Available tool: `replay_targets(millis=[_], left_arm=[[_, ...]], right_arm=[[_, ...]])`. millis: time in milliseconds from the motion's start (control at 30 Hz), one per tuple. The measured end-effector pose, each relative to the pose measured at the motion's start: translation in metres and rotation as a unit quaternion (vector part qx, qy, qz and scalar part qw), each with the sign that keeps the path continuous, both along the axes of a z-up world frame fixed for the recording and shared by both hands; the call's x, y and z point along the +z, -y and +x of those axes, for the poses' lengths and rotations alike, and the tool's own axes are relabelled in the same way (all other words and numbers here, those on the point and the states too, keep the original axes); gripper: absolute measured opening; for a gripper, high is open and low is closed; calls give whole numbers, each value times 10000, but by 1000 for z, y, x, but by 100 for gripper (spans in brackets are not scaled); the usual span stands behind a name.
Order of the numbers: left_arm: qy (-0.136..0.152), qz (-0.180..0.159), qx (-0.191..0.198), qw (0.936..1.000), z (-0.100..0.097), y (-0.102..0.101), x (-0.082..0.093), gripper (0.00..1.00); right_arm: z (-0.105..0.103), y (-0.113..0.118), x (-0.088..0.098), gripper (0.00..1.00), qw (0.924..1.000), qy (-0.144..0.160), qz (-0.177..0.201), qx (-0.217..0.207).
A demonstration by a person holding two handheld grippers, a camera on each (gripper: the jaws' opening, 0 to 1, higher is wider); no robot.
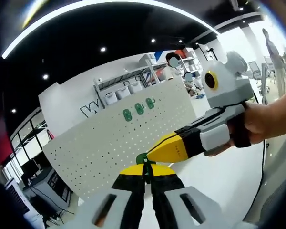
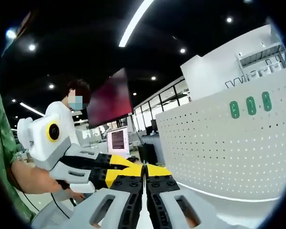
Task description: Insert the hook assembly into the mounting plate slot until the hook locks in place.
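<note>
The white perforated mounting plate (image 1: pixel 109 143) stands upright ahead, with three green hooks (image 1: pixel 139 109) hung in a row near its top. In the right gripper view the plate (image 2: pixel 219 152) is on the right, hooks (image 2: pixel 250 106) high on it. My left gripper (image 1: pixel 144 168) is shut on a small green hook assembly (image 1: pixel 142 158), held just in front of the plate. My right gripper (image 1: pixel 155 151), held by a hand, comes in from the right with jaws together, its tip touching that hook. Seen from its own camera, the right gripper (image 2: pixel 144 167) is shut, meeting the left gripper (image 2: pixel 126 162).
White tabletop (image 1: pixel 219 176) lies below and right of the plate. Behind it are shelves with white boxes (image 1: pixel 124 88). A person in white (image 2: pixel 66 114) sits at the left, with a monitor (image 2: pixel 118 140) beyond. A green sleeve (image 2: pixel 2 157) is at the far left.
</note>
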State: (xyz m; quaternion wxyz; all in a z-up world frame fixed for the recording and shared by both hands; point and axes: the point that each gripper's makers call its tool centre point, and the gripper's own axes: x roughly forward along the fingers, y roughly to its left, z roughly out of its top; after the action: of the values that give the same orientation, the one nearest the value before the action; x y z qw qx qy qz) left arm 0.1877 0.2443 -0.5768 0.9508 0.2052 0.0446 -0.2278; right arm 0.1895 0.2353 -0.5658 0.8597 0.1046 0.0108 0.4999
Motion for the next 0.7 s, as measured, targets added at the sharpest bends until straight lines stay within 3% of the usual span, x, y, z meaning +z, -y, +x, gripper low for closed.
replay_targets(millis=[200,333,700], left_arm=[[57,-97,16,9999,0,1,4,4],[111,-161,28,9998,-1,1,8,6],[-24,-463,18,9989,-2,2,8,4]], right_arm=[[1,2,4,0,10000,62,55,-53],[4,7,7,0,9995,-86,273,-106],[-1,6,8,0,9991,-179,368,-56]])
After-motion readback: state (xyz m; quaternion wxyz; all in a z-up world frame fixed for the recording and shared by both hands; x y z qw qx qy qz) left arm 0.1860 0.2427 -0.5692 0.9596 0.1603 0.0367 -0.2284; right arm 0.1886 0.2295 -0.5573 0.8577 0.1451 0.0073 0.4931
